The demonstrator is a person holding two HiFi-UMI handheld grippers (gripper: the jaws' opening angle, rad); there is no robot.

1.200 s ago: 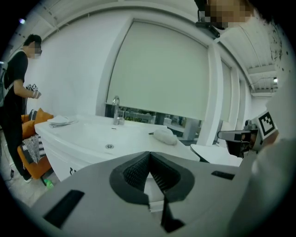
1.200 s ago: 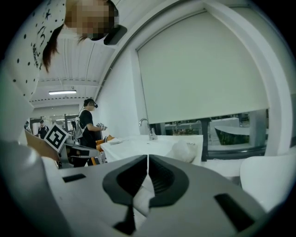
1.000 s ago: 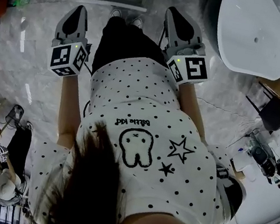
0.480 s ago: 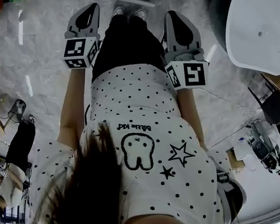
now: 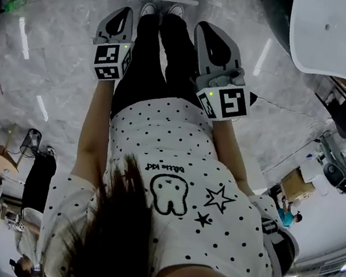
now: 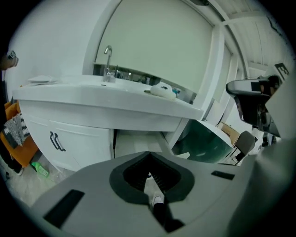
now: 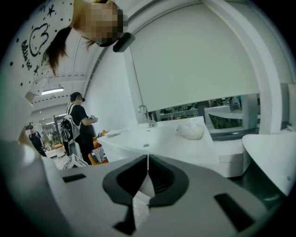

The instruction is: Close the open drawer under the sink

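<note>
The white open drawer (image 6: 134,141) sits pulled out from under the white sink counter (image 6: 106,99), just to the right of a white cabinet door with black handles (image 6: 56,141). We judge it to be a stiff, boxy panel-fronted unit on runners, light enough to slide in with a steady push and not at all fragile, though it may bind if shoved at one corner. We would not grip it: the best contact looks like the middle of its front panel, pressed square-on. The left gripper (image 6: 149,153) has its jaws pressed together with nothing between them, so it makes a blunt pusher as it is; the right gripper (image 7: 148,158) has its jaws closed and empty too. In the left gripper view the drawer lies straight ahead of the closed tips and a little above them, clearly apart, with no contact. In the head view it shows at the top edge, past the person's white shoes (image 5: 159,11), roughly between the two grippers. The right gripper view shows the counter top but not the drawer.
</note>
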